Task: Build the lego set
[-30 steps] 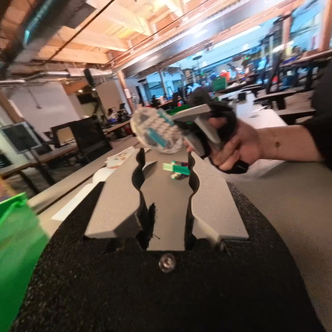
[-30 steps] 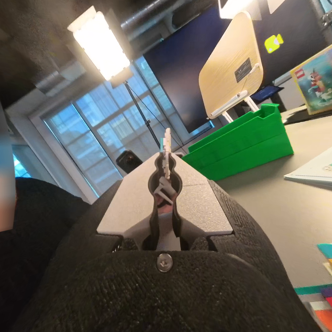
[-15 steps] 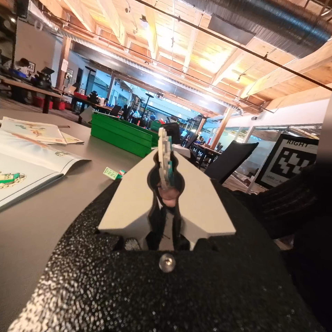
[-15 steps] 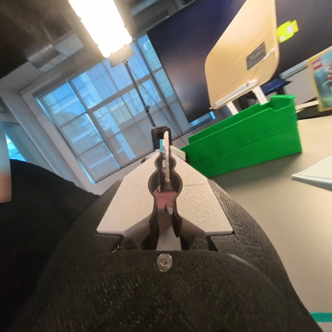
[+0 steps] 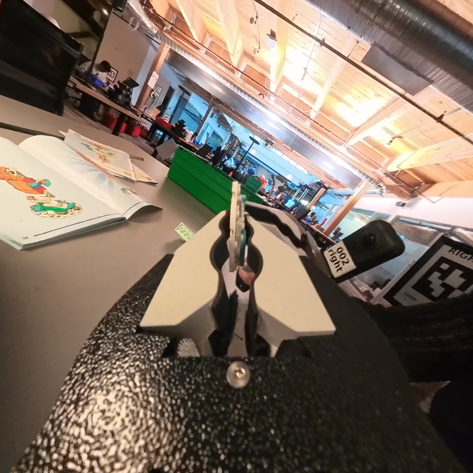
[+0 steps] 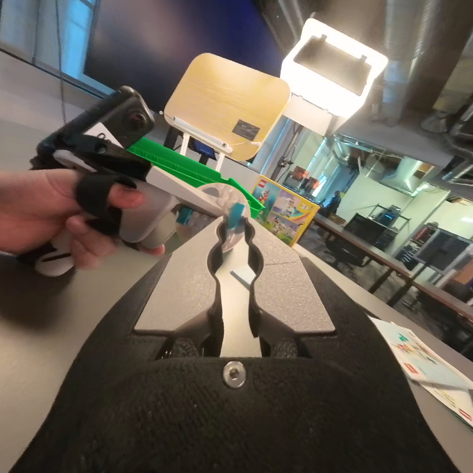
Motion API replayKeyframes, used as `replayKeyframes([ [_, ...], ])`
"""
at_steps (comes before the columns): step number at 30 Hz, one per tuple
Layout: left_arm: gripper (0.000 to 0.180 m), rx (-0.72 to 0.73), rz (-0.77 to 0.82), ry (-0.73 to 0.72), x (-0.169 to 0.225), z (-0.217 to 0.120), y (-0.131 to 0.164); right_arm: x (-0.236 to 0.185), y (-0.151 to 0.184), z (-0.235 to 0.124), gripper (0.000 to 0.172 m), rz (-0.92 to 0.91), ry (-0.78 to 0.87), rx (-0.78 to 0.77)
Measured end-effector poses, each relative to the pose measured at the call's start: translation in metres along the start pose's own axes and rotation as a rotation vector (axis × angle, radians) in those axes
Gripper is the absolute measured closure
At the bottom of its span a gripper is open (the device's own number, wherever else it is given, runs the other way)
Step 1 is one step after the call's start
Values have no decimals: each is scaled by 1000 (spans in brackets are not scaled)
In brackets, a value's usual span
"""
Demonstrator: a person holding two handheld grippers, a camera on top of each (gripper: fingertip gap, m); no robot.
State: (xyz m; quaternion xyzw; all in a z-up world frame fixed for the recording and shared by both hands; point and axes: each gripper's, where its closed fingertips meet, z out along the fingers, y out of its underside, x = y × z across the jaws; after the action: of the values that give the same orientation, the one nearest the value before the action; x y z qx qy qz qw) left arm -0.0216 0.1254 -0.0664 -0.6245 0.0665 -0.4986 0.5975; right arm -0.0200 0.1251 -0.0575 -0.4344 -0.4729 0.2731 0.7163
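Round studded plate [image 5: 236,225] sits edge-on, clamped between the left gripper [image 5: 236,217] fingers. Right gripper [image 6: 234,222] fingers stand slightly parted around its teal brick [image 6: 236,212], not gripping. Best done, I judge, by keeping the left squeeze firm.

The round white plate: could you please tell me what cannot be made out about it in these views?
- Left wrist view: round white plate is edge-on, its face hidden; the left tool covers its lower part.
- Right wrist view: motion blur; left tool covers part; contact between right tool and teal brick unclear.

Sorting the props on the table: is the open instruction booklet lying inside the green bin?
No, the open booklet lies flat on the grey table, apart from the green bin.
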Motion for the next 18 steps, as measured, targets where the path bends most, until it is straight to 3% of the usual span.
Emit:
replayKeyframes([
  [3, 177, -5, 129, -75, -3, 1, 1, 1, 3, 2, 162, 39, 10, -21],
  [8, 176, -61, 480, -219, -6, 1, 4, 1, 7, 2, 167, 130, -4, -43],
  [14, 176, -121, 764, -255, -4, 1, 6, 1, 4, -1, 165, 356, -59, -10],
  [18, 177, -141, 871, -291, -7, -2, 7, -2, 7, -1, 167, 350, -62, -67],
])
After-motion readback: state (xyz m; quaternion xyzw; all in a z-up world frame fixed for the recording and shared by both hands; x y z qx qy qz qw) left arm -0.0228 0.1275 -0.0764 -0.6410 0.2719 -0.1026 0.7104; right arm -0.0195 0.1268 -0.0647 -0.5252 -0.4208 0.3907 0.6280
